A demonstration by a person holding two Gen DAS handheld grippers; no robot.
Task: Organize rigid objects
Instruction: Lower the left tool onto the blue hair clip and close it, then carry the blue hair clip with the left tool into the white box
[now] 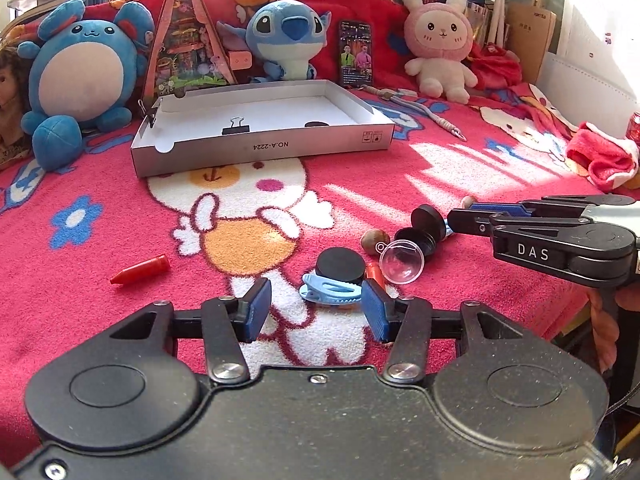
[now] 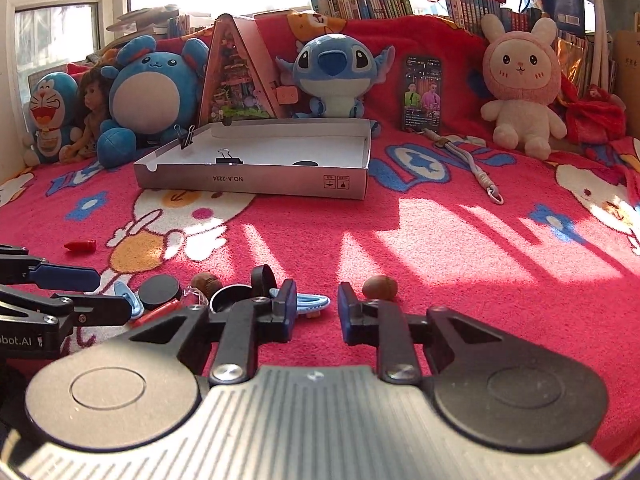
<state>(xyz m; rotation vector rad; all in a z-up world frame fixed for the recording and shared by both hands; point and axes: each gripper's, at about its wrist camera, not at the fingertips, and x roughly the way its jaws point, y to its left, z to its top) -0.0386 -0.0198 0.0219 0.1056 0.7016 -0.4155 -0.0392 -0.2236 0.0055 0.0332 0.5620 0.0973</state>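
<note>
Two grippers work over a bed blanket [image 1: 360,184]. Left gripper [image 1: 316,306], jaws apart and clamped on nothing, brackets a blue hair clip [image 1: 330,292] with a black round lid [image 1: 340,268] just behind the clip. Right gripper [image 2: 316,314], jaws narrowly apart and empty, sits beside a second blue clip [image 2: 310,302] and near a brown nut [image 2: 380,287]. Advice: centre each pad pair on one item only, clear of neighbours, before closing. Farther beyond the clip, the open cardboard tray [image 1: 264,148] holds a binder clip [image 1: 236,126] and a dark disc [image 1: 316,124]; another binder clip [image 1: 150,114] grips its wall.
</note>
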